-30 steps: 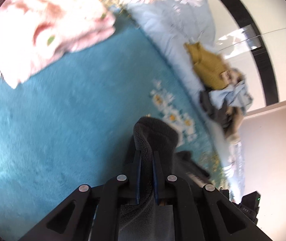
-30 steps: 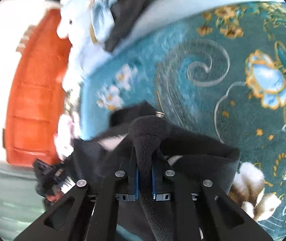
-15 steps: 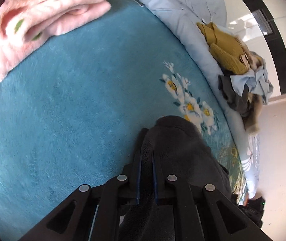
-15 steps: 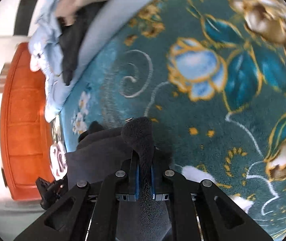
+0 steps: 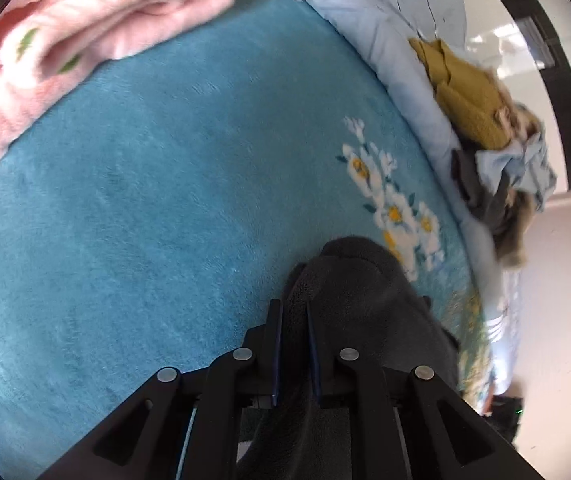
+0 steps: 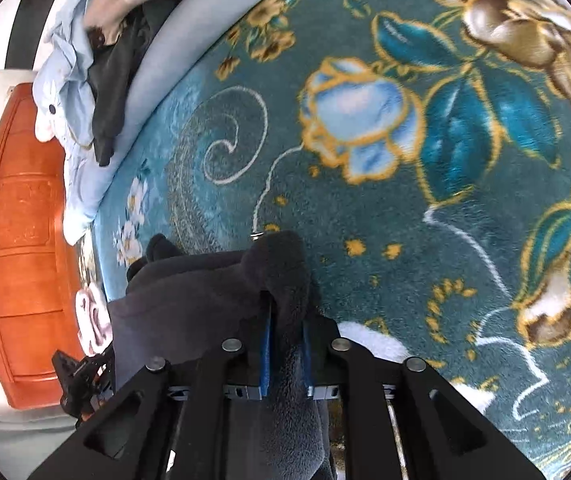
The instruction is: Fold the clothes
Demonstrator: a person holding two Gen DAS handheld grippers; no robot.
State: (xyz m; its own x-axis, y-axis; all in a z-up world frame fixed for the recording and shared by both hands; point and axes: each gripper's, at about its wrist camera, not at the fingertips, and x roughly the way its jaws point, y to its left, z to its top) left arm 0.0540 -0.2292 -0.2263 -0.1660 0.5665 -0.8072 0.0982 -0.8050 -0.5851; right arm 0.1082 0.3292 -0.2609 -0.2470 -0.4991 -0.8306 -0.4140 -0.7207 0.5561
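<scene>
A dark grey fleece garment (image 5: 365, 292) lies low over the blue floral blanket (image 5: 145, 200). My left gripper (image 5: 294, 312) is shut on one edge of it. My right gripper (image 6: 285, 312) is shut on another edge of the same garment (image 6: 205, 292), near a small metal snap (image 6: 256, 235). The cloth stretches between both grippers; the left gripper (image 6: 81, 376) shows at the lower left of the right wrist view. Much of the garment is hidden under the gripper bodies.
A folded pink floral garment (image 5: 85, 32) lies at the upper left. A pile of unfolded clothes, mustard (image 5: 465, 100), light blue and dark, sits on a pale blue quilt (image 5: 365, 12) at the right. An orange wooden cabinet (image 6: 17, 240) stands beyond the bed edge.
Both grippers have moved forward and down over the blanket with the dark garment, spreading it lower and flatter. Both stay shut on it.
</scene>
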